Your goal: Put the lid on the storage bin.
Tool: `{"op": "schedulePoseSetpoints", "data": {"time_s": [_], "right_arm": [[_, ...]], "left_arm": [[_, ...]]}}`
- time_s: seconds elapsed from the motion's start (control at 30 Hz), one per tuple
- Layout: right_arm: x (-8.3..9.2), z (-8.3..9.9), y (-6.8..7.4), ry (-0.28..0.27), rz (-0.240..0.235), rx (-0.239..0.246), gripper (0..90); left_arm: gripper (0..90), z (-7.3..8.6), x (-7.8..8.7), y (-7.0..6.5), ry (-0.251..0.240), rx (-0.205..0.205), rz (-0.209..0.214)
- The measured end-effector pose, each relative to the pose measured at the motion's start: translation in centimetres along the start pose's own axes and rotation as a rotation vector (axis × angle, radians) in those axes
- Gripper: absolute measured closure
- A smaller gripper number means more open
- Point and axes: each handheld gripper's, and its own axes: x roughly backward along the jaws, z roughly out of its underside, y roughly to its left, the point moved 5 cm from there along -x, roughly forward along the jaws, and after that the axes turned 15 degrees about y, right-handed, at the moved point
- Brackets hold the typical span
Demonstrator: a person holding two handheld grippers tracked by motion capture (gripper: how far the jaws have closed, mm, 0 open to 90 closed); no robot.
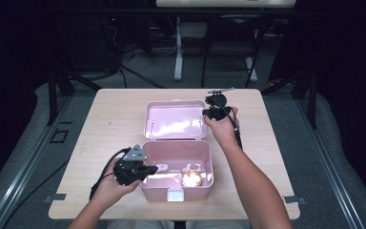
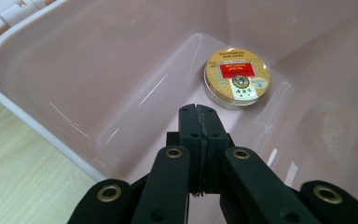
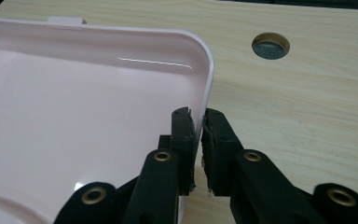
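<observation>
High view: open pink box (image 1: 176, 162), lid (image 1: 175, 120) flat.

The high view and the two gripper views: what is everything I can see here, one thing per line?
Pink plastic box: one, pink, near middle of the table, open.
Pink hinged lid: one, pink, lying open flat behind the box.
Round gold tin with a red label: one, gold, on the box floor at its right end.
Light wooden table: one, pale wood, under everything.
Round cable hole: one, in the tabletop beyond the lid's corner.
Desk legs and cables: dark floor behind the table.
Left gripper: one, black, jaws shut on nothing, over the box's left end.
Right gripper: one, black, jaws pinching the lid's right rim.
</observation>
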Motion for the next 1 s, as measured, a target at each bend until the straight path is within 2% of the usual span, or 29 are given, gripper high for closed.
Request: {"op": "schedulePoseSetpoints", "data": {"time_s": [0.43, 1.0], "right_arm": [[1.5, 0.2, 0.2, -0.033, -0.007, 0.006, 83.9], [4.0, 0.6, 0.6, -0.11, -0.014, 0.03, 85.5]], "left_arm": [[90.0, 0.0, 0.0, 0.1, -0.012, 0.009, 0.008], [90.0, 0.0, 0.1, 0.1, -0.018, 0.015, 0.001]]}}
